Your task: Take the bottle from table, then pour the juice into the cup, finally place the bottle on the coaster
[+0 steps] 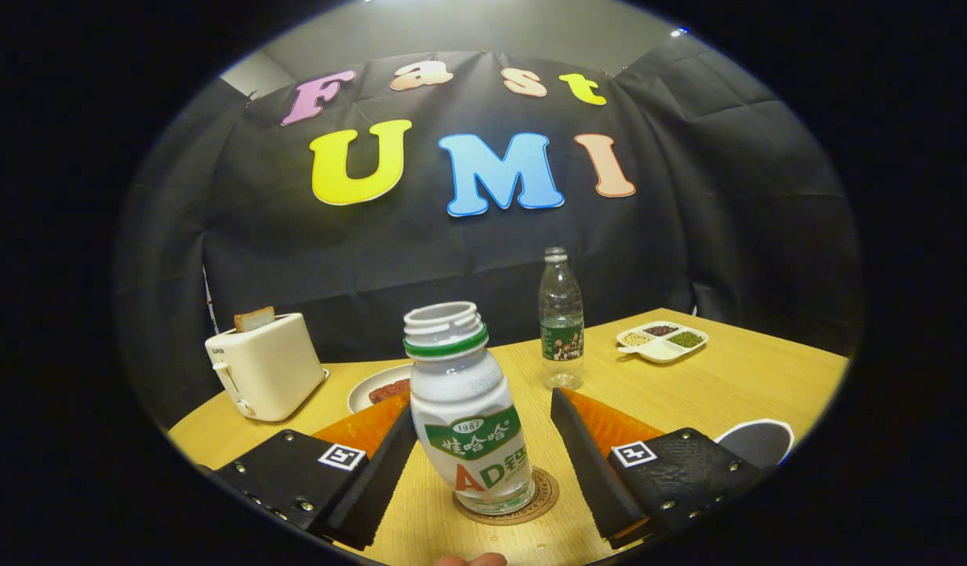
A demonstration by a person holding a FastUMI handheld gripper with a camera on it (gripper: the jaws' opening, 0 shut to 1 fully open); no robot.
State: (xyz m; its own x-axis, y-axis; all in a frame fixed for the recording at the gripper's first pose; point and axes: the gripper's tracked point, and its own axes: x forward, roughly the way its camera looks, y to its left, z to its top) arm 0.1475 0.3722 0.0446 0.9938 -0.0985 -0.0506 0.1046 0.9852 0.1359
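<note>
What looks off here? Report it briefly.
The uncapped white bottle leans slightly and sits off-centre on the coaster, between the fingers of the open gripper. No clear spill shows.

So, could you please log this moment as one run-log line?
phase: placing | bottle: uncapped, upright on coaster | gripper: jaws open, either side of bottle | cup: beside right jaw

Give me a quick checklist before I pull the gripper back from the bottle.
1. Bottle on coaster: ok, base rests on it.
2. Bottle upright: not ok, it looks slightly tilted.
3. Gripper released: ok on one side, a gap shows there; the other finger is close, contact cannot tell.
4. Cap off, mouth open: ok.
5. Juice poured into cup: cannot tell.
6. Path back clear: cannot tell.
</note>
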